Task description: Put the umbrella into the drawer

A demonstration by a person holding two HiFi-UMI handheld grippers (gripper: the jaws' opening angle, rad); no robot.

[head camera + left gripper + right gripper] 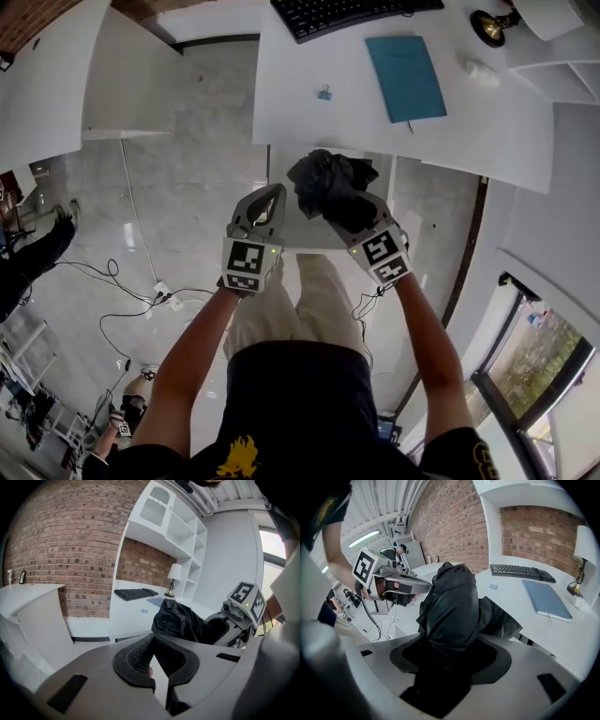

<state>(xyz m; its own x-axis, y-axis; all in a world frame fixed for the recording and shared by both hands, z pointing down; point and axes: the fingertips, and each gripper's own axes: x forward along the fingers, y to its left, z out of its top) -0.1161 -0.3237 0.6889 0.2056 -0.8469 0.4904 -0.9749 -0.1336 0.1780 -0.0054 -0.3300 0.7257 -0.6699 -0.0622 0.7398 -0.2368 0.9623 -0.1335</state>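
Observation:
The black folded umbrella hangs bunched over the open white drawer under the desk's front edge. My right gripper is shut on its lower end, and in the right gripper view the dark fabric fills the jaws of that gripper. My left gripper is just left of the umbrella, over the drawer's left side, with its fingertips together and nothing between them. Seen from the left gripper, the umbrella and the right gripper are close ahead to the right.
On the white desk lie a black keyboard, a blue notebook, a small binder clip and a lamp base. Cables trail on the floor at left. A person's legs are below the drawer.

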